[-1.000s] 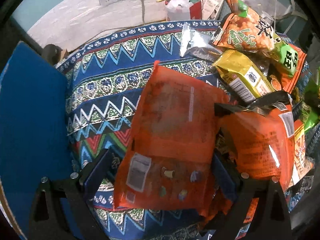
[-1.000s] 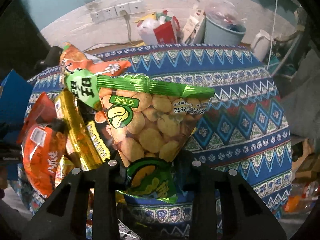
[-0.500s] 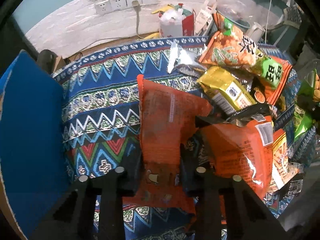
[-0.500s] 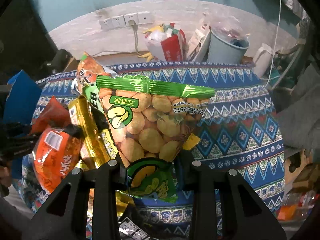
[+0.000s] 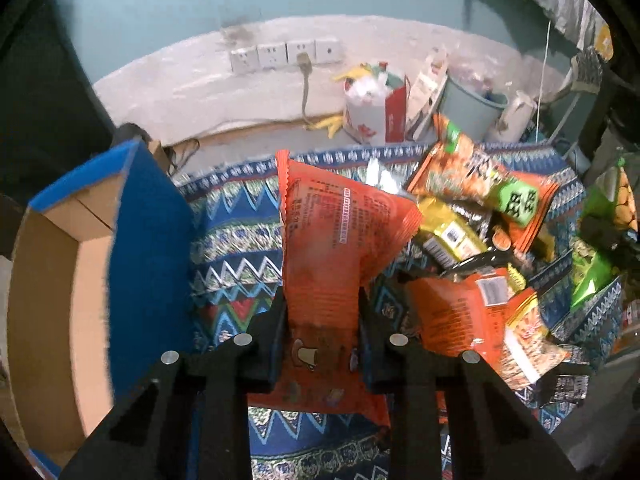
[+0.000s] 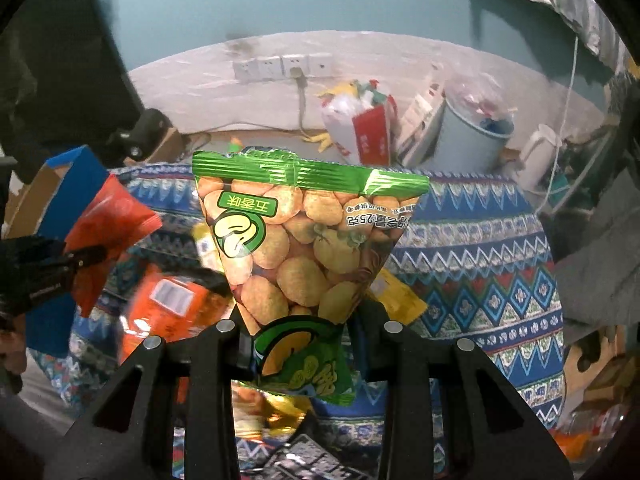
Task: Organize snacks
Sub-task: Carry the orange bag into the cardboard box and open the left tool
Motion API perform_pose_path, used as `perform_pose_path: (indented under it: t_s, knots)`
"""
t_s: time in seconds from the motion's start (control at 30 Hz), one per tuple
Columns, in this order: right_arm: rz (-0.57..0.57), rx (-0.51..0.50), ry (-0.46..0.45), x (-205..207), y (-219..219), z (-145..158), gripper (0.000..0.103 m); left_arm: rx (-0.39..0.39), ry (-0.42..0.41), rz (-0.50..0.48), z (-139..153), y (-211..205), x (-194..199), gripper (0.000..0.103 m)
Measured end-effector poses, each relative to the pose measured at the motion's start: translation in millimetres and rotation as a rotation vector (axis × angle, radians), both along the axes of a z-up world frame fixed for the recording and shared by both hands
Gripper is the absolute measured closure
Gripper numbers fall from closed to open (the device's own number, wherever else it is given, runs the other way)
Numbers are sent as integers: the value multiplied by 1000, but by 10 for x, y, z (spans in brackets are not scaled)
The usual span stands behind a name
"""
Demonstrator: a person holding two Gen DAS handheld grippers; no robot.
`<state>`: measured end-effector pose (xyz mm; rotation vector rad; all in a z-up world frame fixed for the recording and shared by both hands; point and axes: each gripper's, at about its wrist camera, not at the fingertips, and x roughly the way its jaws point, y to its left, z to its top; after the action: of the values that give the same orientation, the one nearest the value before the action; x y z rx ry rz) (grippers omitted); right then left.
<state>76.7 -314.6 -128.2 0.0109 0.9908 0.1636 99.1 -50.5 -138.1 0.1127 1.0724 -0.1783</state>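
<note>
both bags are sitting higher over the cloth than a second ago, and the left tongs (image 5: 322, 312), wide open back then, are now squeezing the orange bag (image 5: 336, 240). that bag is flat, crinkly plastic with zigzag edges, and it is hanging up off the pile. the right tongs (image 6: 298, 328) are pinched tight on the green bag (image 6: 304, 248), a shiny, puffy pack with round nuts printed on it, held by its bottom end with its top seal up.

the other snacks (image 5: 472, 264) are lying in a messy heap on the cloth (image 5: 236, 240), which is blue with zigzag stripes. behind it are a pale wall strip with sockets (image 5: 286, 54), a teal wall and a grey bin (image 5: 472, 108).

the left view is showing a blue box (image 5: 148, 248) with a bare cardboard inside, just beside the orange bag. the right view is showing only a corner of that box (image 6: 76, 176), plus the left tongs (image 6: 86, 254) from the side gripping the orange bag (image 6: 112, 228).
</note>
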Motion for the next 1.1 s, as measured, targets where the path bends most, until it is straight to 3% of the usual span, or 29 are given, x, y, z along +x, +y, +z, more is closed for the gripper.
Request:
perform_pose_path:
  t_s: [0.6,1.1]
  knots:
    - [170,34,-93,-62,869,421,71,-69,-140,86,650,544,-408,73]
    - [322,87,-113,-31,1796,640,71,-106,-162,258,664,1410,-656,73]
